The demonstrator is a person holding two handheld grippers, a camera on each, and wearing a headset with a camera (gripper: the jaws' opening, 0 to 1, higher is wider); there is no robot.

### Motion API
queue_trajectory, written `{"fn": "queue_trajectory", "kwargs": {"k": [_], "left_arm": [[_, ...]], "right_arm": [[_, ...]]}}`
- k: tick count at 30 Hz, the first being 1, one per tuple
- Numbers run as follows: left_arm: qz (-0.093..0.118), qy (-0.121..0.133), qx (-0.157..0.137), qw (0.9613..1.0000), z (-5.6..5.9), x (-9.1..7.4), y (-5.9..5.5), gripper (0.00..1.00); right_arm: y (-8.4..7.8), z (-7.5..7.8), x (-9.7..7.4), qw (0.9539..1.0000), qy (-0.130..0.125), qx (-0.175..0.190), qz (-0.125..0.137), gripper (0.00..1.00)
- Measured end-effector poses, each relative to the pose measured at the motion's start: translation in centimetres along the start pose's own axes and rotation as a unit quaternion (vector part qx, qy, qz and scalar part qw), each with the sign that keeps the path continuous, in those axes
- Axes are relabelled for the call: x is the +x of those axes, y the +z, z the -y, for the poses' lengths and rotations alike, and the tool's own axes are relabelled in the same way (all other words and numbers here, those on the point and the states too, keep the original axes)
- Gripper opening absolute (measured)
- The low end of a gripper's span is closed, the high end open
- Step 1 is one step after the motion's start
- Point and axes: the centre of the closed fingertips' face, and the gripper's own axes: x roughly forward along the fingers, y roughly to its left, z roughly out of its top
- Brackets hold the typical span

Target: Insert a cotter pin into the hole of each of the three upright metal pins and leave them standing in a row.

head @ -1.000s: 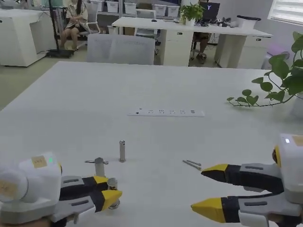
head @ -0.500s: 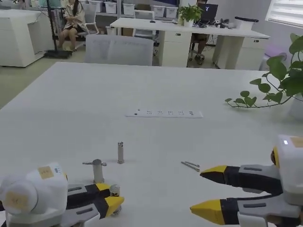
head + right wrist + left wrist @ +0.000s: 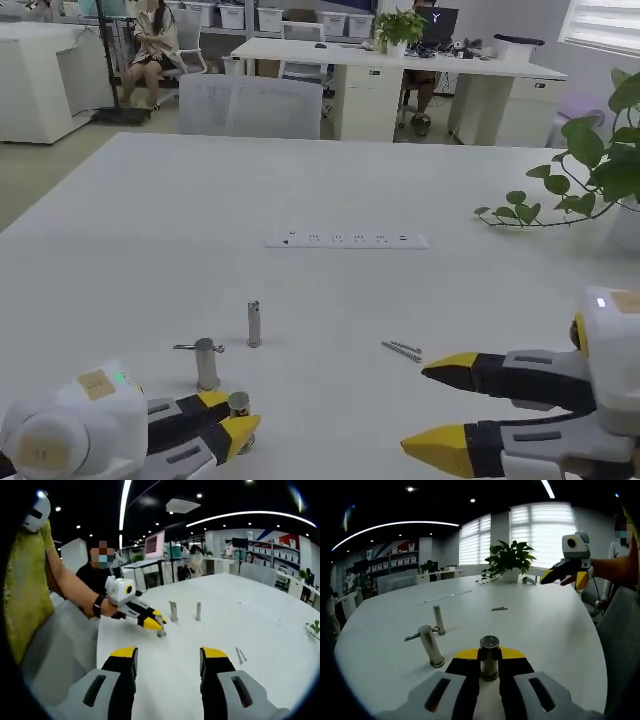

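Three upright metal pins stand near the table's front left. The nearest pin (image 3: 238, 404) (image 3: 489, 656) (image 3: 161, 630) sits between the yellow tips of my left gripper (image 3: 236, 424) (image 3: 489, 667) (image 3: 150, 620), which is shut on it. The middle pin (image 3: 207, 364) (image 3: 430, 645) (image 3: 173, 611) has a cotter pin (image 3: 184, 347) (image 3: 412, 636) through its hole. The far pin (image 3: 254, 324) (image 3: 439, 619) (image 3: 198, 611) stands bare. Two loose cotter pins (image 3: 405, 349) (image 3: 499, 609) (image 3: 240, 654) lie to the right. My right gripper (image 3: 430, 406) (image 3: 168, 655) (image 3: 567, 572) hovers open, holding nothing.
A white power strip (image 3: 347, 240) lies across the middle of the white table (image 3: 150, 230). A potted plant (image 3: 590, 160) hangs over the right edge. A grey chair (image 3: 250, 105) stands at the far edge. A person (image 3: 97, 580) stands behind the left gripper.
The left gripper has sunk a little lower toward the table's near edge, still closed around the nearest pin. The right gripper and the other pins stay put.
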Motion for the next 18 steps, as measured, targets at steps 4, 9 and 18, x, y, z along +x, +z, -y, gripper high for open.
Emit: {"fn": "queue_trajectory", "kwargs": {"k": [4, 9, 18], "left_arm": [[0.0, 0.001, 0.003, 1.0, 0.0, 0.0, 0.0, 0.12], [-0.025, -0.025, 0.017, 0.9992, 0.3, -0.2, -1.0, 0.19], [-0.028, -0.085, 0.052, 0.9946, 0.4, -0.6, -0.5, 0.2]], "right_arm": [[0.0, 0.0, 0.1, 1.0, 0.001, 0.0, 0.0, 0.52], [-0.1, 0.1, 0.0, 1.0, 0.0, 0.001, -0.001, 0.52], [-0.3, 0.0, 0.1, 1.0, -0.001, 0.005, -0.005, 0.51]]}}
